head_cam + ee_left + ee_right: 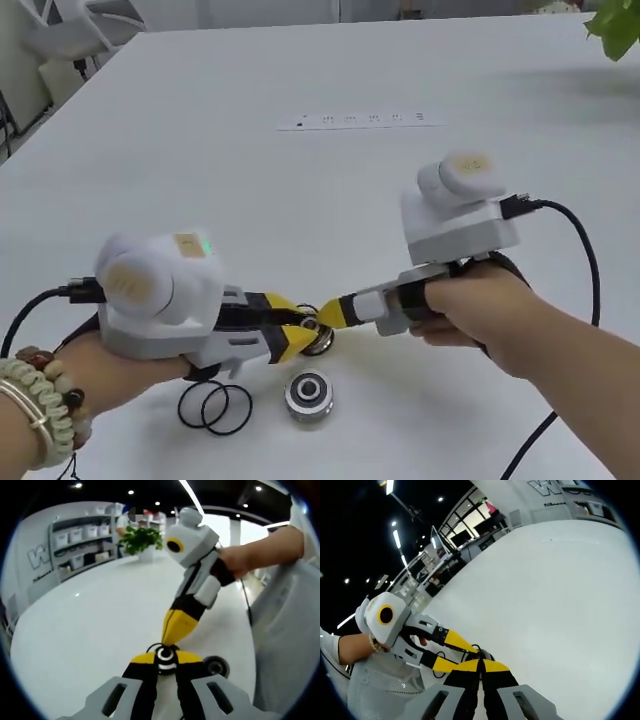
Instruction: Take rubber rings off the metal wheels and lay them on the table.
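Observation:
My left gripper [303, 331] is shut on a small metal wheel [320, 341] just above the white table [300, 190]; in the left gripper view the wheel [166, 661] sits between the yellow jaws. My right gripper [328, 314] meets it from the right, its tips shut on a thin black rubber ring [151, 646] at the wheel's rim. The right gripper view has its closed jaws [481, 663] against the left gripper [472, 653]. A second metal wheel [308, 393] lies flat on the table in front. Two loose black rings [215, 406] lie beside it.
A white power strip [362, 121] lies flat further back on the table. A green plant [615, 28] stands at the far right corner. Black cables trail from both grippers, one curling past the right hand [585, 250]. A chair [70, 35] stands at the far left.

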The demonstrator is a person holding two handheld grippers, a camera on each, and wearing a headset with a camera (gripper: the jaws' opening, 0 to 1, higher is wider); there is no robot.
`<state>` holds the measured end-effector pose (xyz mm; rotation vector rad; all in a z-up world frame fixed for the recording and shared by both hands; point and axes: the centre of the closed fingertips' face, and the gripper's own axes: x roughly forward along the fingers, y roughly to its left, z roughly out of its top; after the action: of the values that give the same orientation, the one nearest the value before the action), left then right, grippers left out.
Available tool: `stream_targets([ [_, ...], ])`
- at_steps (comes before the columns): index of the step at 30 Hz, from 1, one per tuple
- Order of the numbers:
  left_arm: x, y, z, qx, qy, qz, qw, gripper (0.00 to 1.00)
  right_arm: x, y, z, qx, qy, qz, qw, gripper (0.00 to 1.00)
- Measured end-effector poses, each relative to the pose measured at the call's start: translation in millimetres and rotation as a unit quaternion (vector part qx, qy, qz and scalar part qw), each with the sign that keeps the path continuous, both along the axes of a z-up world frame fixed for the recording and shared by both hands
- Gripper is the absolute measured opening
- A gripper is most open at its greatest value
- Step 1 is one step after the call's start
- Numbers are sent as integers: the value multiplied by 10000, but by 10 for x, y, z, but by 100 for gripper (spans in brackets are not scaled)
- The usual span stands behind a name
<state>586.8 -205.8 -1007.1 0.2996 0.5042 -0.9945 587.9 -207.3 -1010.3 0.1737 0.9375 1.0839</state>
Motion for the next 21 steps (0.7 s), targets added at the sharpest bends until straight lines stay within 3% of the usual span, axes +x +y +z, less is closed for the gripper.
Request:
stream_targets([
  [3, -11, 24, 18, 89, 131, 7, 9999, 14, 9, 5, 6, -75, -73, 29, 9999, 0],
  [5, -12, 39, 68, 155, 49, -64, 9998, 15, 13, 8, 39, -82, -120, 23, 9999, 0],
  [10, 14, 94, 346, -61, 5, 49, 10000, 21, 50, 9, 173, 49, -221, -22, 9997, 0],
  [15, -65, 182, 603, 63, -77, -121, 9999, 32, 75, -27, 211, 91, -250, -116, 9996, 0],
  [18, -138, 279, 740, 133, 33, -63, 9999, 36, 85, -46, 239, 114, -248, -173, 9995, 0],
  [21, -232, 360, 843, 91, 23, -48, 9999, 43, 111, -53, 325, 224, -280, -253, 9990, 0],
])
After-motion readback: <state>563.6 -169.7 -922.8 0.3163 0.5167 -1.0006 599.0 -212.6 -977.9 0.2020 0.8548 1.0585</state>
